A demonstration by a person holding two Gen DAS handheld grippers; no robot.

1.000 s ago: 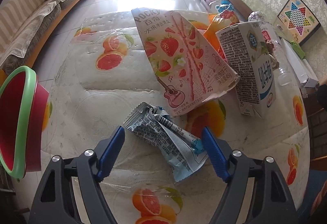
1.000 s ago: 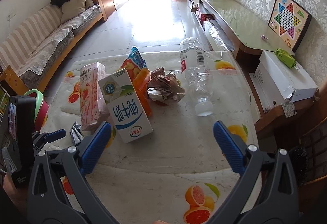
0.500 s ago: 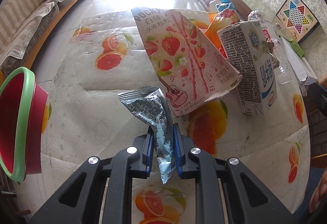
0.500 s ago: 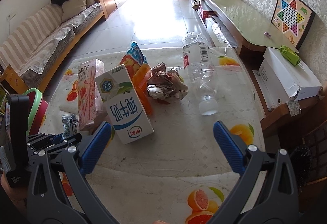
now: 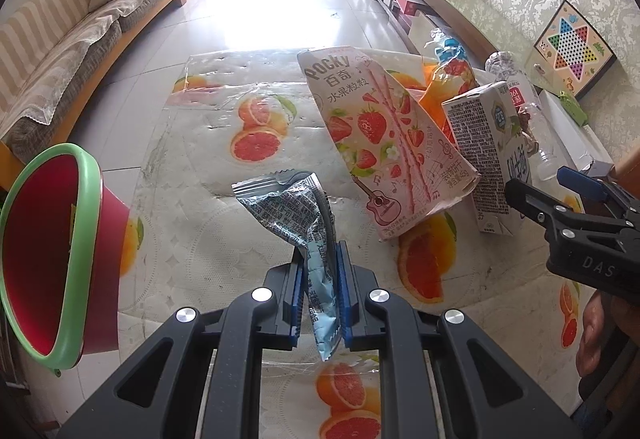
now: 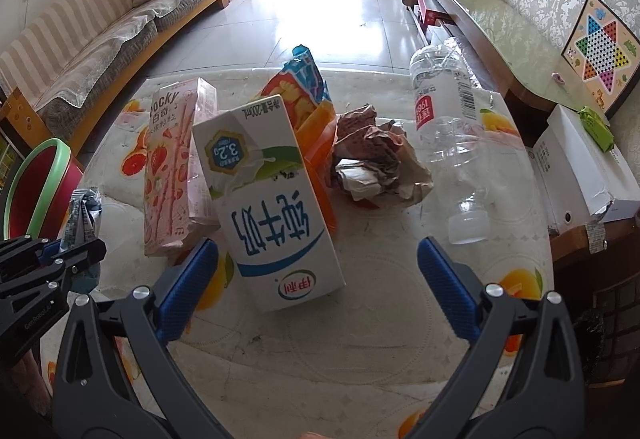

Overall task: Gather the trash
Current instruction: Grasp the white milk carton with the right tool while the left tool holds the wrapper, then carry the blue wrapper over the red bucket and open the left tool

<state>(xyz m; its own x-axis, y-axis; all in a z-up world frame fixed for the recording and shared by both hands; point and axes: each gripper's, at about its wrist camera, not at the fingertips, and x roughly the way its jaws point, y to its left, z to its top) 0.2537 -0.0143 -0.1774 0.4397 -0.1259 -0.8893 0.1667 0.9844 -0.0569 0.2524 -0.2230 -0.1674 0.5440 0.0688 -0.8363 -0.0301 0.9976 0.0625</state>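
My left gripper [image 5: 319, 263] is shut on a crumpled silver-blue snack wrapper [image 5: 298, 207], lifted a little off the fruit-print tablecloth [image 5: 224, 239]. From the right wrist view the same wrapper [image 6: 82, 215] sticks up from the left gripper [image 6: 76, 245] at the left edge. My right gripper [image 6: 318, 255] stands open just in front of a white milk carton [image 6: 272, 211], which lies between its fingers without touching them. A pink Pocky box [image 6: 170, 167], an orange snack bag [image 6: 308, 107], crumpled brown paper [image 6: 376, 159] and a clear plastic bottle [image 6: 448, 119] lie behind.
A red bin with a green rim [image 5: 48, 259] stands at the table's left edge. A striped sofa [image 6: 92, 31] runs along the left wall. A long cabinet [image 6: 492, 23] and a white box [image 6: 580, 167] sit to the right. Tiled floor lies beyond the table.
The left gripper closed on the wrapper and raised it off the cloth. The right gripper came down and forward toward the milk carton, staying open.
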